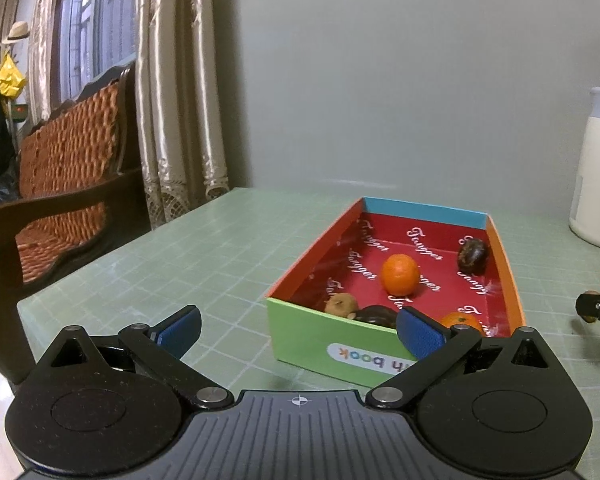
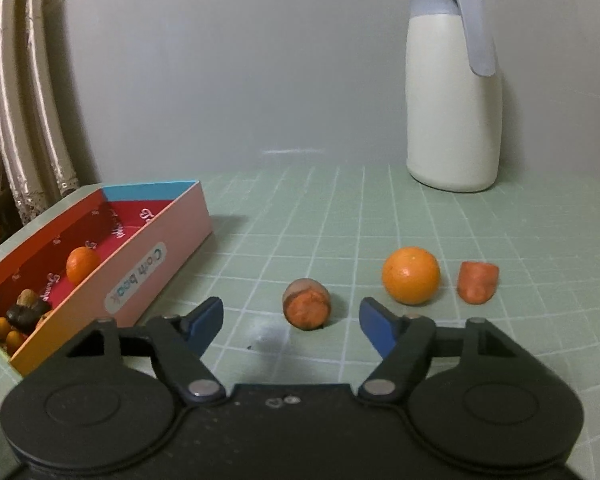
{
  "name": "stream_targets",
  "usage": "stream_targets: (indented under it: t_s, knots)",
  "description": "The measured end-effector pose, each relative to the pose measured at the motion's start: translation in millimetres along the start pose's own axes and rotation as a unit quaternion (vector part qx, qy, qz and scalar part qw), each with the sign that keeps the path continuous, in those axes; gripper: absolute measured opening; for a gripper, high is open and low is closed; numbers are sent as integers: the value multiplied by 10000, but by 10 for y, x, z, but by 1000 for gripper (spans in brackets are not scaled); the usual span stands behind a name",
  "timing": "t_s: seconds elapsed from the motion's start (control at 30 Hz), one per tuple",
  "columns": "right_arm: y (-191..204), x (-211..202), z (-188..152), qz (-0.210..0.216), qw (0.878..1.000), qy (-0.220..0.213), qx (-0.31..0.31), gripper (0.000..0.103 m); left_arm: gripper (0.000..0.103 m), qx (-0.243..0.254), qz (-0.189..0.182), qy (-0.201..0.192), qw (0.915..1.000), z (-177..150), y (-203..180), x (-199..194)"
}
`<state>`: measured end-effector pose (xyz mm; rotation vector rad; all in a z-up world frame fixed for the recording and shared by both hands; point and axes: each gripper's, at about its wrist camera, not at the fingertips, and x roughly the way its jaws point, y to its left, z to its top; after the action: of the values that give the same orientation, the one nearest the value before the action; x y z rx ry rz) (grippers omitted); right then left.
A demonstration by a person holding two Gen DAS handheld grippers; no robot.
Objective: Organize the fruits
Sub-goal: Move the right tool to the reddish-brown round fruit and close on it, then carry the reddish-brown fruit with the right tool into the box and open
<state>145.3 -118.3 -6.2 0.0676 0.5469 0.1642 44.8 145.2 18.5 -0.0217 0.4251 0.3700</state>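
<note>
The box (image 2: 152,256) sits at your left on the counter (image 2: 300,216), already carrying most of the fruit: an orange (image 1: 400,274) mid-floor, a dark fruit (image 1: 473,255) near the far corner, and a small cluster at the near end. Three pieces lie loose on the counter to its right: a cut stub (image 2: 307,304), a whole orange (image 2: 411,275) and another stub (image 2: 478,281) just beside that orange. Your right hand-held gripper (image 2: 291,322) is released, grasping nothing; the first stub lies just beyond its tips and roughly centred between the blue pads (image 2: 374,326), which suggests you are lined up to take that piece first because it is the nearest one. The jaws stand wider than the stub, so it looks like there is room to slide forward before closing. Your left hand-held gripper (image 1: 298,334) is also released and empty, parked low at the box's near end, likely so it can steady the light cardboard if it gets nudged. The counter is a pale green gridded mat, flat and uncluttered apart from a white jug (image 2: 452,96) against the grey wall. Curtains (image 1: 176,92) and a wooden sofa (image 1: 60,184) stand off to the left.
</note>
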Motion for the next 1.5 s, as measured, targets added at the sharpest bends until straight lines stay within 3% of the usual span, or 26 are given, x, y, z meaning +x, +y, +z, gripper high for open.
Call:
stream_targets:
  t_s: [0.27, 0.4, 0.53, 1.07, 1.5]
  knots:
    - [-58, 206, 74, -29, 9995, 299, 107, 53, 103, -116, 97, 85, 9998, -16, 110, 33]
    - [-74, 258, 88, -30, 9990, 415, 147, 49, 103, -142, 119, 82, 9998, -21, 142, 24]
    - [-57, 265, 91, -28, 9991, 418, 71, 29, 103, -172, 132, 88, 9997, -23, 173, 19]
    - [91, 64, 136, 233, 9997, 59, -91, 29, 103, -447, 253, 188, 9985, -28, 351, 45]
    - [586, -191, 284, 781, 9959, -223, -398, 29, 103, -720, 307, 322, 9964, -56, 566, 62]
